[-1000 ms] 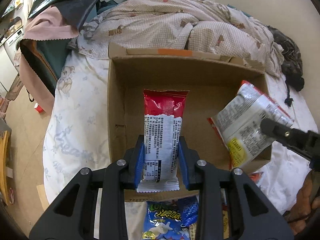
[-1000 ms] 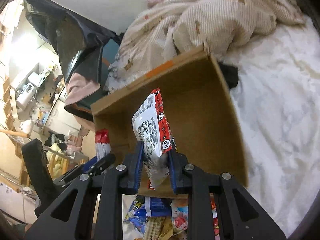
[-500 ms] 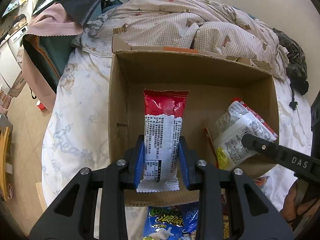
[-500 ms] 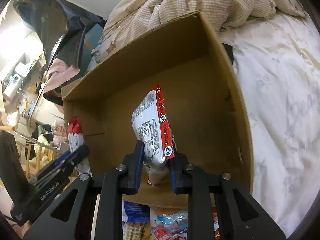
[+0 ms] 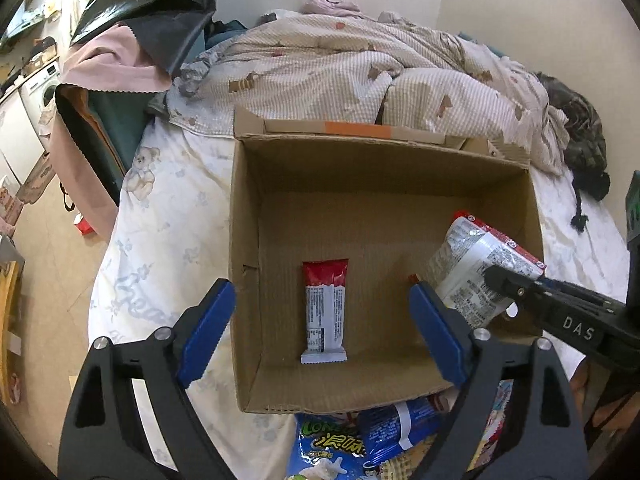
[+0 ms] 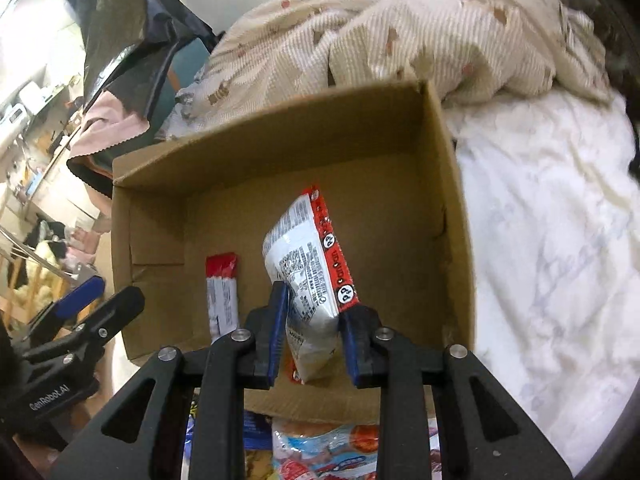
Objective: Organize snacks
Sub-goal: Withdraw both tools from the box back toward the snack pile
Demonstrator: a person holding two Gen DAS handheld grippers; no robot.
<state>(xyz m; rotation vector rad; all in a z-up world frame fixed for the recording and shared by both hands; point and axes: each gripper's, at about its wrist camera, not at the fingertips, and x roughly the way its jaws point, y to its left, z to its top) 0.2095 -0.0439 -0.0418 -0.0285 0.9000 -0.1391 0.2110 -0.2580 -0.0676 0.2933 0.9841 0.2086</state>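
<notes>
My left tongs (image 5: 320,320) have just opened wide, empty; the slim red-and-white snack bar wrapper (image 5: 325,312) lies in the brown cardboard box (image 5: 244,240). My right tongs (image 6: 314,332), jaws easing, pinch the light, crinkly, slippery white-and-red snack packet (image 6: 308,264) by its lower end

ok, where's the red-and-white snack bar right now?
The snack bar lies flat on the floor of the cardboard box, near its left wall, below the open left gripper.
</notes>
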